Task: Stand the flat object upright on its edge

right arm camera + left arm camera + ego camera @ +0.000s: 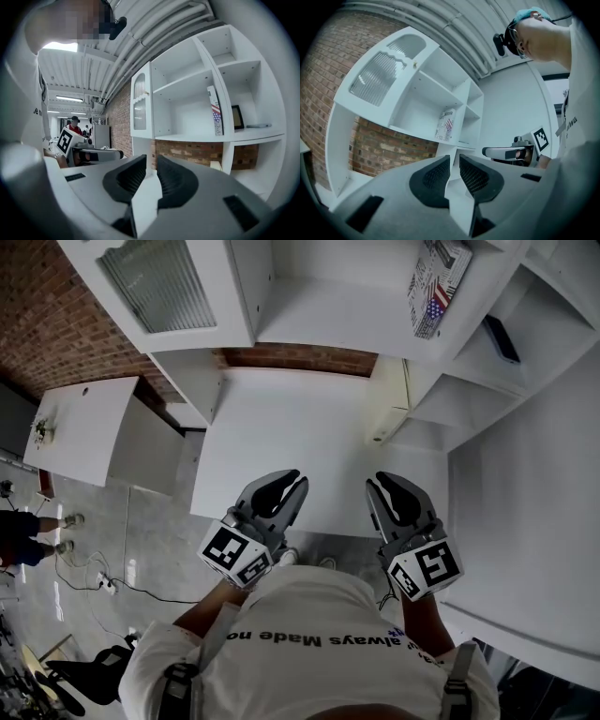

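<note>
Flat object [436, 282] stands long-axis vertical on the shelf [319, 320], up and right of the right tongs [380, 479]. The left tongs [292, 477] are farther. Both slightly parted, empty.

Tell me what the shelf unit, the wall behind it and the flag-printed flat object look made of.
Shelf unit: likely painted or laminated board; smooth matte white faces, square edges. Wall: bare red-brown brick, pale mortar joints showing. Flag-printed flat object: seemingly printed card or paper, perhaps a thin book; too small to be sure.
</note>
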{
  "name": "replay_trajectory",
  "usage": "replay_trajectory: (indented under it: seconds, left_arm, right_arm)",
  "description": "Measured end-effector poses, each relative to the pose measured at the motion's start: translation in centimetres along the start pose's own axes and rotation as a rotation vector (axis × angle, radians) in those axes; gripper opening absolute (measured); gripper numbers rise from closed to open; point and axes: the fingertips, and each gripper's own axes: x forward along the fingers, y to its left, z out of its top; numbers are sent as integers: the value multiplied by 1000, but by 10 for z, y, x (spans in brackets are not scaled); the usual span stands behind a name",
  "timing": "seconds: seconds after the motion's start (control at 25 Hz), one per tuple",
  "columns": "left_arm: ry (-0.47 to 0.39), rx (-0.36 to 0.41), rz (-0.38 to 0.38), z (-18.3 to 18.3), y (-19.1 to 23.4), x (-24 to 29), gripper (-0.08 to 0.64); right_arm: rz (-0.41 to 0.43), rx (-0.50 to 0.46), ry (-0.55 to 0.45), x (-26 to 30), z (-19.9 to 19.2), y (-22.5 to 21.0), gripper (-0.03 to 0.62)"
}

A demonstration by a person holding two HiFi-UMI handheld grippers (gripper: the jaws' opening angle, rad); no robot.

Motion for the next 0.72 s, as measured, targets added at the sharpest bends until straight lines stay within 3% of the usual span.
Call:
replay_trajectory:
  seconds: [0.72]
  left_arm:
    - [-19,34,27,16,-3,-6,67]
  right_arm:
    - [-11,2,-20,-6,11,12,66]
